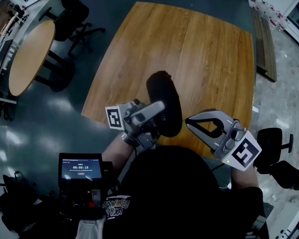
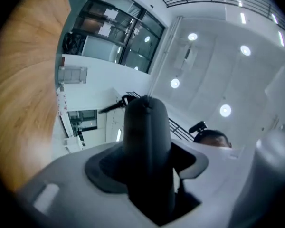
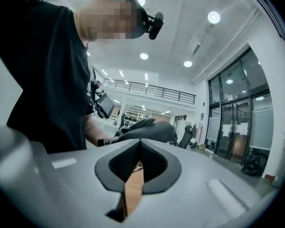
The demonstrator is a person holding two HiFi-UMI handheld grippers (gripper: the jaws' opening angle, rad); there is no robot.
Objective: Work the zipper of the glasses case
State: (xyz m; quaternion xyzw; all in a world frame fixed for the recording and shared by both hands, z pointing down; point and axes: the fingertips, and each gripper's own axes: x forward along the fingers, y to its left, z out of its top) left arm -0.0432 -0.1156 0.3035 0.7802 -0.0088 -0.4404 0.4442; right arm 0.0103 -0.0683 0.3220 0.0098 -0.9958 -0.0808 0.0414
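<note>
Ceiling lights [image 2: 192,36]: gripper views only | left gripper [image 1: 157,114] holds glasses case [image 1: 162,91]

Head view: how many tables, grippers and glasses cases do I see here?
Tables: 2, near table and round table
Grippers: 2, left gripper and right gripper
Glasses case: 1
Total: 5

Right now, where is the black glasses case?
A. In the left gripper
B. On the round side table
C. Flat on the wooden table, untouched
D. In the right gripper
A: the glasses case stands clamped in the left gripper, while the right gripper is shut on nothing.
</note>
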